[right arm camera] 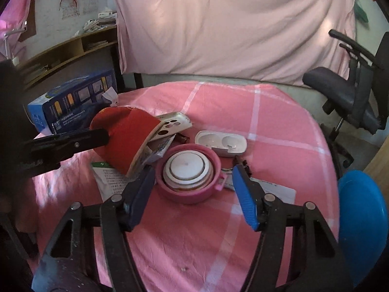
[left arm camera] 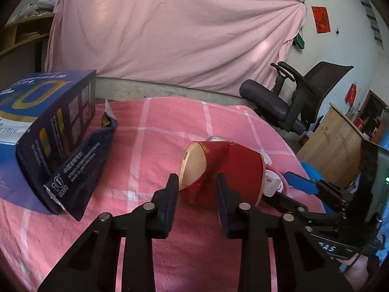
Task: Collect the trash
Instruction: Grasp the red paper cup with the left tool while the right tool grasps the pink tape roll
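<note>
L gripper point(left arm camera: 197, 182), jaws narrowed, pinches the crumpled red paper cup point(left arm camera: 226, 170) lying sideways; R gripper point(right arm camera: 194, 189), wide open & empty, straddles the pink round lidded tub point(right arm camera: 188, 172) just beside that cup.

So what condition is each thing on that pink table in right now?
Red paper cup: tipped on its side, pinched by the left fingers.
Round pink plastic container: upright, between the open right fingers.
White earbud case: open.
Blue cardboard box: flap open.
</note>
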